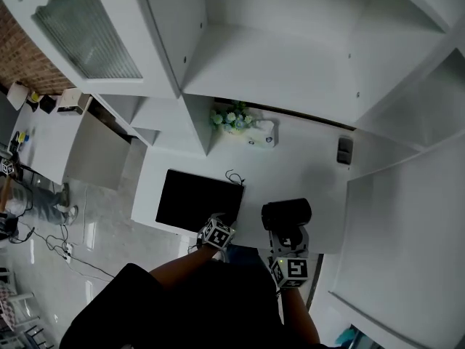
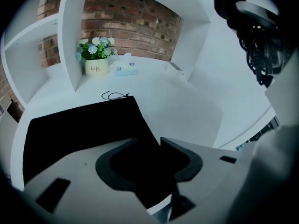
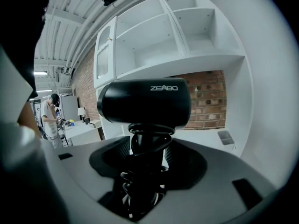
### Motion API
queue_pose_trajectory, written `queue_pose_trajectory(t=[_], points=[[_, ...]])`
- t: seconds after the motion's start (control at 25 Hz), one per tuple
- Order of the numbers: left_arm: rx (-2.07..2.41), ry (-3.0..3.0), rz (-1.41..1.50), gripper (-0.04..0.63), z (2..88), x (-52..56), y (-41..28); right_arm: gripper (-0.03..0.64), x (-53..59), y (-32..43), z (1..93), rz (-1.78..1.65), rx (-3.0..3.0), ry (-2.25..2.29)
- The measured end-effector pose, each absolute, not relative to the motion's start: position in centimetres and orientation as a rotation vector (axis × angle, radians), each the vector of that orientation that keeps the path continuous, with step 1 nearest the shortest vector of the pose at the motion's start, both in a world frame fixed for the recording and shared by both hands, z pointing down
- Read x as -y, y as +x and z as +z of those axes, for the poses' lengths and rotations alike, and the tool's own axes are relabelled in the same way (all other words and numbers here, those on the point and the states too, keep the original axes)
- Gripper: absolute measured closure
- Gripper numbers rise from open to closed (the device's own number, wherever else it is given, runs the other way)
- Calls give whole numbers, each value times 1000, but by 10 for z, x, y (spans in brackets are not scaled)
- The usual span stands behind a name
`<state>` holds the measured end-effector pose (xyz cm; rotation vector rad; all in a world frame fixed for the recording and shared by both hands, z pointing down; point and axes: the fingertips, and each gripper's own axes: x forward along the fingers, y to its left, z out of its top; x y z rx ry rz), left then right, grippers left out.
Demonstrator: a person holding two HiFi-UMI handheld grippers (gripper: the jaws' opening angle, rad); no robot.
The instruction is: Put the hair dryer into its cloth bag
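The black cloth bag (image 1: 200, 201) lies flat on the white counter (image 1: 305, 169), its drawstring (image 2: 113, 95) at the far edge. My left gripper (image 1: 224, 222) hangs over the bag's near right corner; in the left gripper view the left gripper (image 2: 148, 141) stands open, with the bag (image 2: 79, 125) showing in the gap and its pads apart from the cloth. The black hair dryer (image 1: 286, 214) is held off the counter to the right of the bag. My right gripper (image 3: 148, 146) is shut on its handle, round which the cord is coiled; the barrel (image 3: 145, 101) points sideways.
A pot of flowers (image 1: 231, 117) and a tissue box (image 1: 260, 134) stand at the back of the counter beside a shelf partition (image 2: 70, 41). A small grey object (image 1: 345, 150) sits at the back right. White shelves rise above. A person (image 3: 49, 115) stands far off to the left.
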<state>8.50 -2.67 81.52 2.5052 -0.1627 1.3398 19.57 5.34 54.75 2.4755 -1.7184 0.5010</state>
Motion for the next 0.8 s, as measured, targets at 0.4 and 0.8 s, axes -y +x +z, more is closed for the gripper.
queue_pose_trajectory(t=[0.4, 0.8], points=[[211, 2464, 1402, 444, 840, 42, 96, 368, -57, 204, 560, 567, 1667, 2454], [168, 2524, 1358, 551, 828, 48, 91, 368, -89, 186, 569, 570, 1609, 2455]])
